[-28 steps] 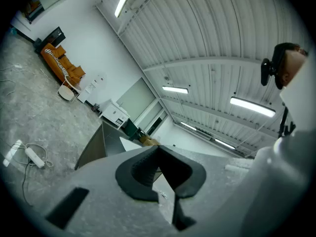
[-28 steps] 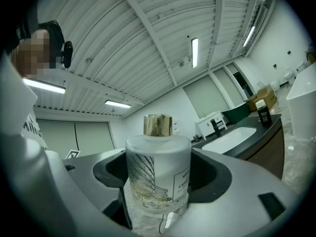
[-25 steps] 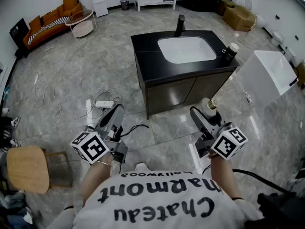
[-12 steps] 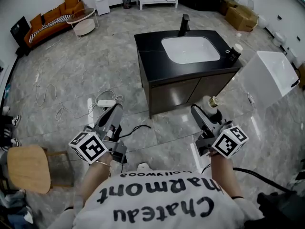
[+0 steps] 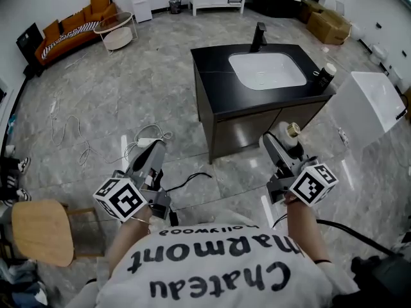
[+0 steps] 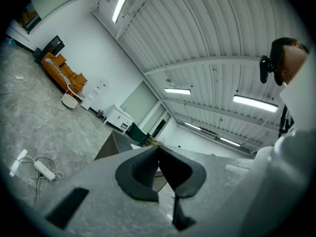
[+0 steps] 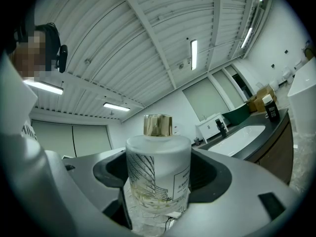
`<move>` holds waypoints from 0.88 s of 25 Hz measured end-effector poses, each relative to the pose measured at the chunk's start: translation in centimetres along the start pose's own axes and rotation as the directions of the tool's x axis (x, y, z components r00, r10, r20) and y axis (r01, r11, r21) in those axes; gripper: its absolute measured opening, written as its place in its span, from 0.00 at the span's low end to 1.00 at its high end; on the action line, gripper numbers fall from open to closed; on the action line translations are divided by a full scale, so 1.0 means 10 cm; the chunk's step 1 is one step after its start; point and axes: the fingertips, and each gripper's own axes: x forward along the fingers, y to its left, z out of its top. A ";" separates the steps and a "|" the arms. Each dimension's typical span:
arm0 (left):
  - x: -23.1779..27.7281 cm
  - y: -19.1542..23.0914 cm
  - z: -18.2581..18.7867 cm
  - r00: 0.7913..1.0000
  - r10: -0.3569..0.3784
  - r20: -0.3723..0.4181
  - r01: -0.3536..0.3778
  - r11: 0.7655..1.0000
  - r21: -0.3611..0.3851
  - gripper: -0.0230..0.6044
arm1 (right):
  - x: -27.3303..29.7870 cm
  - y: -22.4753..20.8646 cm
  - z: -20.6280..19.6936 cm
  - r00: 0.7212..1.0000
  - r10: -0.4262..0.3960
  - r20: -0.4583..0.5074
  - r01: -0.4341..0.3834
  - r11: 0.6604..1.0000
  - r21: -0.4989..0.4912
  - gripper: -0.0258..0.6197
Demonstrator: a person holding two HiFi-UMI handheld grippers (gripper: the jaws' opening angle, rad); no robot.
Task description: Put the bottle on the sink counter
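In the head view I see my right gripper (image 5: 286, 141) in the lower right part of the frame. It is clenched on the bottle (image 7: 158, 174). The right gripper view shows this clearly: the two dark jaws press on the sides of the bottle, and it stands upright between them. The bottle is of frosted white glass with a gold cap (image 7: 158, 125) and a label with a drawing of a leaf. It is not on the sink counter (image 5: 215, 76). In the head view it hangs over the grey floor (image 5: 128, 95), just below the right front corner of the counter and near the dark cabinet front (image 5: 257, 124).

My left gripper (image 6: 158, 148) is at the lower left of the head view. Its jaws are pressed together at the tips and there is nothing between them.

The counter top is black and sits in the upper middle of the frame. It has a white basin (image 5: 268, 70) in it and a black faucet (image 5: 259, 36) behind the basin. A small dark bottle with a pale cap (image 5: 326, 76) stands on the right edge of the counter. To the right of the counter is a white box-like unit (image 5: 369, 104).

On the floor left of the cabinet lies a white power strip (image 5: 146, 142) with loose cable. A wooden stool (image 5: 38, 231) is at the lower left edge, and an orange sofa (image 5: 70, 25) is at the upper left.
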 end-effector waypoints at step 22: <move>1.00 0.61 0.10 0.998 0.069 -0.001 -0.068 0.997 -0.041 0.06 | 1.14 -0.75 -0.23 0.992 0.036 -0.124 -0.032 0.999 0.036 0.57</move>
